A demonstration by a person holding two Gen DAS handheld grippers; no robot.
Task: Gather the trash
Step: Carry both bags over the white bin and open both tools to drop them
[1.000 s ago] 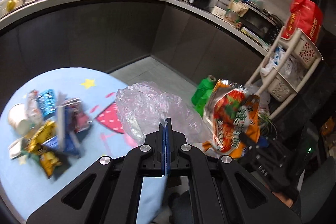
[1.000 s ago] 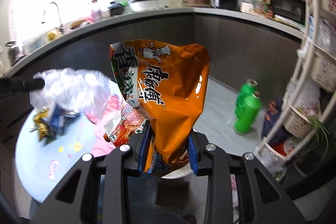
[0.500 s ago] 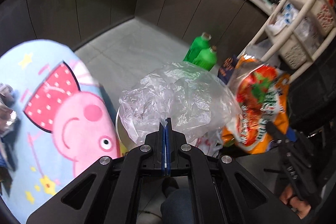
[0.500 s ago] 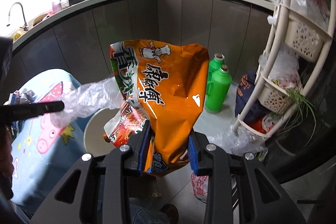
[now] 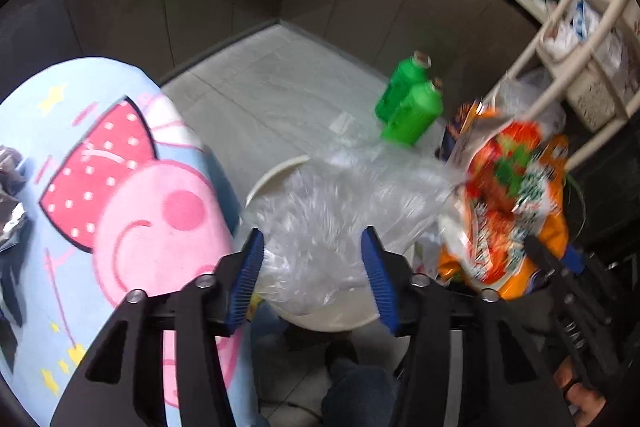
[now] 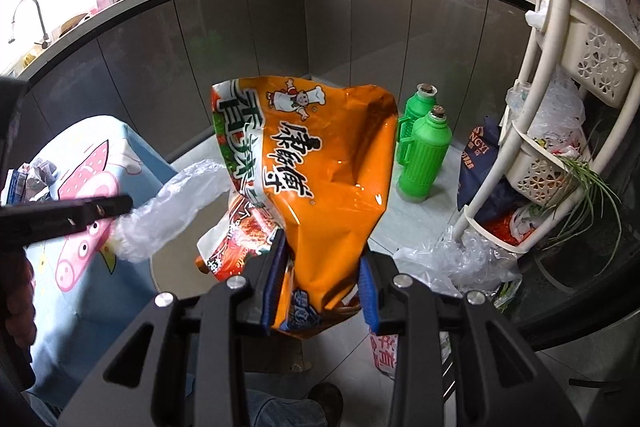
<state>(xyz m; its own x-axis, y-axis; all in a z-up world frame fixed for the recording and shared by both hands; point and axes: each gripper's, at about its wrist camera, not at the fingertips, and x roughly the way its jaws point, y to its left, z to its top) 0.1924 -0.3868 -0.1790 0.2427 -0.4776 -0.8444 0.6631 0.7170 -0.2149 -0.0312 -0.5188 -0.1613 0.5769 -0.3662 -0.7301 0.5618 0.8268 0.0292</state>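
My left gripper (image 5: 314, 273) is open above a round white bin (image 5: 280, 173); a crumpled clear plastic bag (image 5: 340, 203) hangs loose between its blue pads over the bin mouth. In the right wrist view the same bag (image 6: 176, 203) trails from the left gripper's tip (image 6: 104, 207). My right gripper (image 6: 320, 277) is shut on an orange snack bag (image 6: 320, 183), held upright over the bin (image 6: 172, 267). The snack bag also shows at the right of the left wrist view (image 5: 516, 199).
A table with a blue Peppa Pig cloth (image 5: 120, 195) stands left of the bin, with wrappers at its far left edge (image 5: 10, 187). Two green bottles (image 6: 420, 155) stand on the tiled floor. A white rack of baskets (image 6: 560, 131) stands to the right, plastic bags (image 6: 460, 259) at its foot.
My left gripper has opened and let go of the clear plastic bag over the bin. Both grippers have swung from the table toward the bin; the right still grips the snack bag.
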